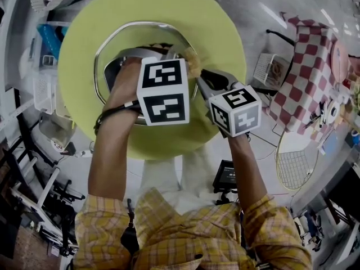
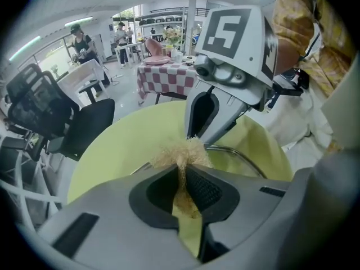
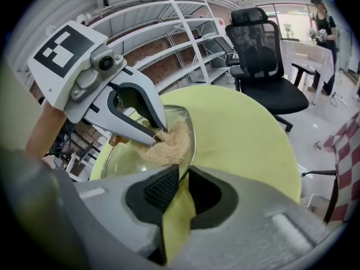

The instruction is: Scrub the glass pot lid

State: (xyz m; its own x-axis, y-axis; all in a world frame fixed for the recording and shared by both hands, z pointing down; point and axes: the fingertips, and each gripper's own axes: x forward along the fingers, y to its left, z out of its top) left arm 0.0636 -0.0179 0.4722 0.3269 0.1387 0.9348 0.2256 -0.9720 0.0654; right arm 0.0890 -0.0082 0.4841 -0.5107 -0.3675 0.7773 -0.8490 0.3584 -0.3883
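A glass pot lid (image 1: 147, 34) with a metal rim lies on the round yellow-green table (image 1: 81, 61). My left gripper (image 1: 187, 61) is shut on a tan fibrous scrubber (image 1: 194, 66) and presses it against the lid's right edge. In the left gripper view the scrubber (image 2: 180, 153) sticks out of the closed jaws of the left gripper (image 2: 183, 176), with the lid rim (image 2: 242, 153) beyond. My right gripper (image 3: 180, 176) is shut on the lid's rim (image 3: 192, 133). The right gripper view also shows the scrubber (image 3: 169, 145) on the glass and the left gripper (image 3: 153, 136) behind it.
A red-checked table (image 1: 306, 66) and a wire basket (image 1: 269, 69) stand to the right. Black office chairs (image 3: 261, 55) (image 2: 50, 111) are beside the round table, and shelving (image 3: 169, 38) is behind it. People stand far back in the room (image 2: 79, 41).
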